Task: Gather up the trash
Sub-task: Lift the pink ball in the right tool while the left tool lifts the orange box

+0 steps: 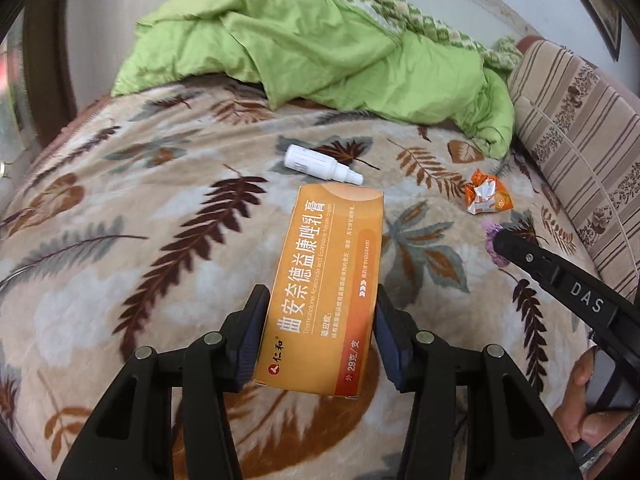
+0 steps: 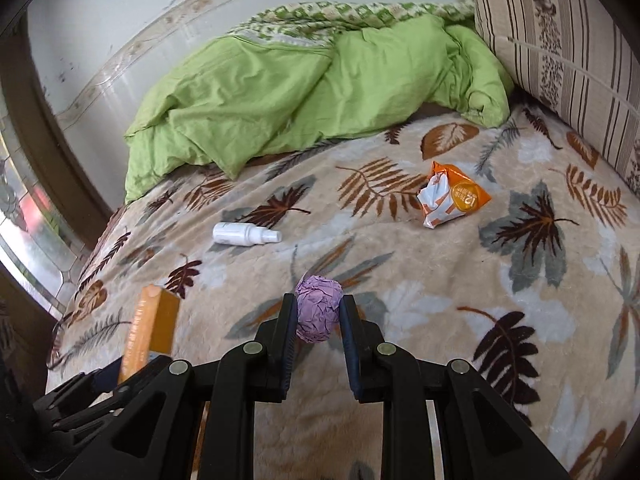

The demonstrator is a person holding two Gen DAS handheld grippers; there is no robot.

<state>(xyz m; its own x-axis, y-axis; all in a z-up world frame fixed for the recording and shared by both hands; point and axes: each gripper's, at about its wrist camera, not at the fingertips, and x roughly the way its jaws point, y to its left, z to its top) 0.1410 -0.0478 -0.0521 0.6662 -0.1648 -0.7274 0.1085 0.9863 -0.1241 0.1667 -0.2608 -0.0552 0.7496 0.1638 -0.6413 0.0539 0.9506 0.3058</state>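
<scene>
My left gripper [image 1: 320,300] is shut on an orange medicine box [image 1: 324,280] and holds it over the leaf-patterned blanket [image 1: 140,220]; the box also shows at the left of the right wrist view [image 2: 150,328]. My right gripper [image 2: 318,304] is shut on a crumpled purple paper ball [image 2: 318,310]; the ball's edge shows in the left wrist view [image 1: 491,236]. A white spray bottle [image 1: 320,165] lies on the blanket just beyond the box, and shows in the right wrist view [image 2: 245,234]. A crumpled orange wrapper [image 2: 450,196] lies further right, also in the left wrist view [image 1: 486,193].
A bunched green quilt [image 2: 300,92] covers the far side of the bed. A striped cushion [image 2: 560,52] stands along the right edge. A wall and a dark window frame [image 2: 36,136] bound the far and left sides.
</scene>
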